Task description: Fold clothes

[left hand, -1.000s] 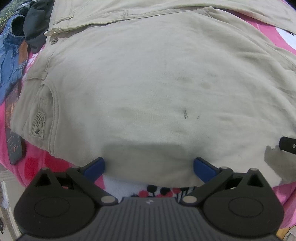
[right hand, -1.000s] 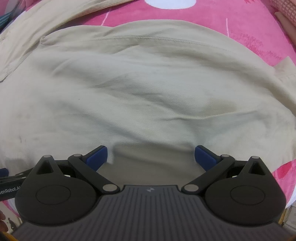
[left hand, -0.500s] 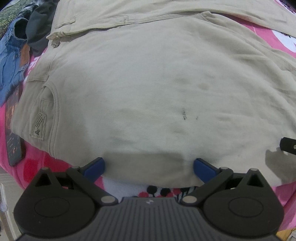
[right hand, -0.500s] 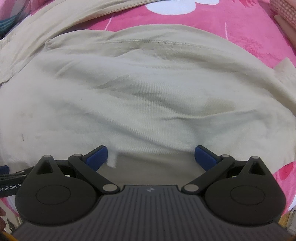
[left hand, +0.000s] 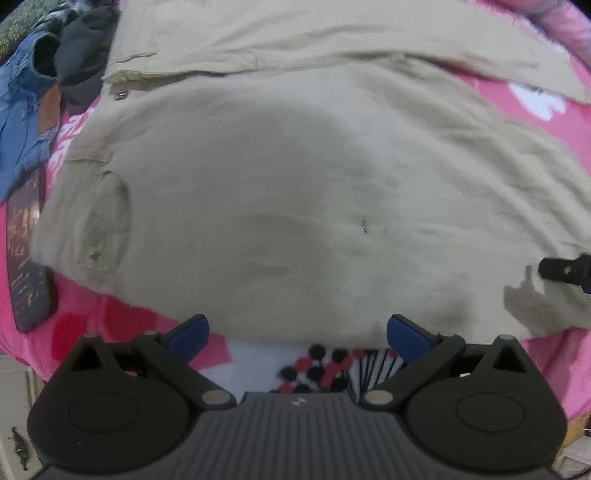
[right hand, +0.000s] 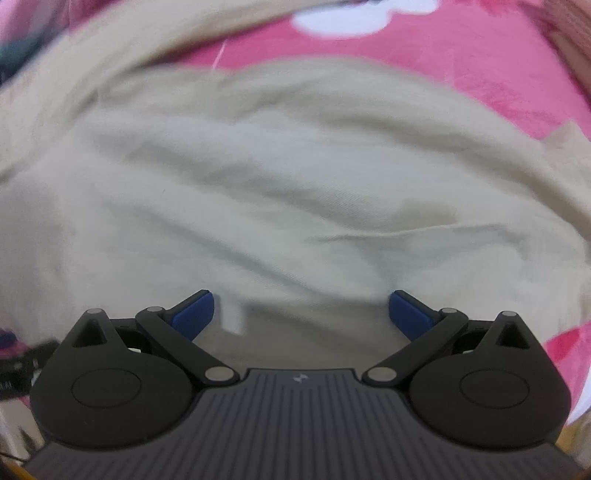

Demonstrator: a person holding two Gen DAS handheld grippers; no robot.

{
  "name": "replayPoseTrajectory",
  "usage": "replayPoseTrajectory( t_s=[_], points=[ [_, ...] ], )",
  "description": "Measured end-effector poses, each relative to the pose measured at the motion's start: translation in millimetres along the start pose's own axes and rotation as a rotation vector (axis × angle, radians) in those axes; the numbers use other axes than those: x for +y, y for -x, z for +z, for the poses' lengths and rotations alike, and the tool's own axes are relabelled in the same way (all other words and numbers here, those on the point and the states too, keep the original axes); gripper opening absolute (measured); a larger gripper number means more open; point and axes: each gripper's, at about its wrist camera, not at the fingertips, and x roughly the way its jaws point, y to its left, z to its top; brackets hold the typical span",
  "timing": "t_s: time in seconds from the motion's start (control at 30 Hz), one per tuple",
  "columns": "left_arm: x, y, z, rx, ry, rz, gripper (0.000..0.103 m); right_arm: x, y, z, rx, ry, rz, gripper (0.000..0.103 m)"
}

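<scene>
Logging what my two wrist cameras show: one pair of beige trousers [left hand: 295,177] spread flat across a pink bedcover [left hand: 88,314], filling most of both views. My left gripper [left hand: 297,330] sits at the near hem edge of the cloth, blue pads [left hand: 188,332] spread wide apart with nothing between them, so I record it as released; the trouser edge lies just ahead of the tips, and a white patch with red and black dots on the bedcover shows under it. A back pocket with a sewn label [left hand: 99,229] lies toward the left of that view, blurred. A small dark mark [left hand: 365,226] sits on the fabric to the right of centre. Further left, beside the trousers: a blue denim garment [left hand: 22,122], a dark garment [left hand: 81,55] and a flat dark rectangular item [left hand: 26,254] on the bedcover, its printing unreadable. At the right edge, a black part of the other tool [left hand: 565,269] reaches in over the cloth. My right gripper [right hand: 301,314] hovers over the wrinkled trouser leg [right hand: 277,192], also spread wide and holding nothing; cloth lies below and between its fingers, whether touching I cannot tell. This view is motion-blurred. A white shape [right hand: 354,14] is printed on the bedcover beyond the trousers.
</scene>
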Motion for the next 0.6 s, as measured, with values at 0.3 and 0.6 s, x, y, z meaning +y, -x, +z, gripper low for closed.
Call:
replayPoseTrajectory(
  t_s=[0.3,0.6],
  points=[
    [7,16,15,-0.098,-0.115,-0.071,0.097,-60,46,-65,0.076,-0.292,0.085,0.098],
    [-46,-11,53,-0.131,-0.309,-0.072,0.074,-160,96,-51,-0.132,-0.409,-0.098,0.073]
  ],
)
